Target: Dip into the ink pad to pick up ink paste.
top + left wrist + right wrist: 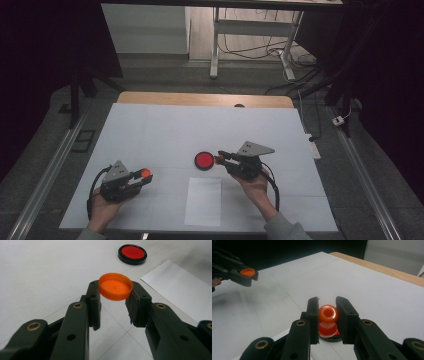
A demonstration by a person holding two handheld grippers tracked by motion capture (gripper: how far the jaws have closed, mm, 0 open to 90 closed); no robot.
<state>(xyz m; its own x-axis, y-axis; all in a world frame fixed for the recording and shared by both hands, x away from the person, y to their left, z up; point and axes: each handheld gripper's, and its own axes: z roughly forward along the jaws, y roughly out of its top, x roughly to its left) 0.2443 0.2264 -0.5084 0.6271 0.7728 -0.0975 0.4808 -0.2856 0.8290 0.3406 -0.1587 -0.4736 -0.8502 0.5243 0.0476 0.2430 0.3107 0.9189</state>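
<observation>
High view: left claw [146, 175] grips orange cap [145, 172], left of red dish [204, 160] | Left gripper view: cap [115, 286] clamped, dish [132, 254] ahead-right | Right gripper view: right claw [328, 320] clamps orange bottle [328, 315] just above dish [334, 338].

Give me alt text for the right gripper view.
The right gripper clamps a small orange stamp-like piece just above the red ink pad on the white table. Far left, the left gripper holds an orange cap.
</observation>
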